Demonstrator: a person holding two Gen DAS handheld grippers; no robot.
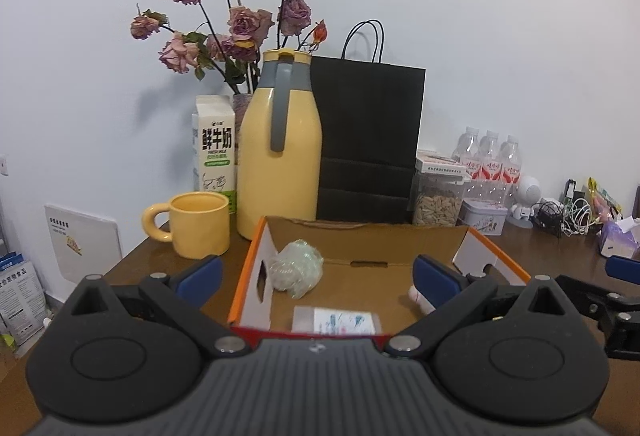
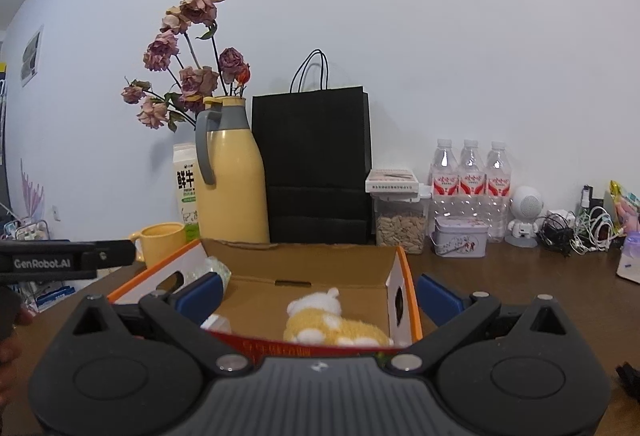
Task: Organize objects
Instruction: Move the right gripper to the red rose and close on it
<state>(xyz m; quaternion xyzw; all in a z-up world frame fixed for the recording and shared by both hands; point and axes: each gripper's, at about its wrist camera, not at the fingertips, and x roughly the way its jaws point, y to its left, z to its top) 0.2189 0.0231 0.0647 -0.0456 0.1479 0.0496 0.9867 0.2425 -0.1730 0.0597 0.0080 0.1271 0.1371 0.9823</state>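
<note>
An open cardboard box (image 1: 360,236) with orange-edged white sides sits on the brown table. Inside it lie a crumpled clear plastic wad (image 1: 296,270), a small card packet (image 1: 336,320) and a yellow-and-white plush toy (image 2: 332,320), of which only a white tip shows in the left wrist view. My left gripper (image 1: 318,276) hangs open over the box's near edge, holding nothing. My right gripper (image 2: 318,294) is open too, straddling the box's (image 2: 320,260) right wall (image 2: 404,300), with nothing between its fingers.
Behind the box stand a yellow mug (image 1: 198,224), a milk carton (image 1: 214,148), a yellow thermos jug (image 1: 280,152), dried roses, a black paper bag (image 1: 368,140), a seed jar (image 1: 438,200), a tin (image 1: 482,216), water bottles (image 2: 470,176) and tangled cables (image 2: 576,228). The left table edge drops off near the mug.
</note>
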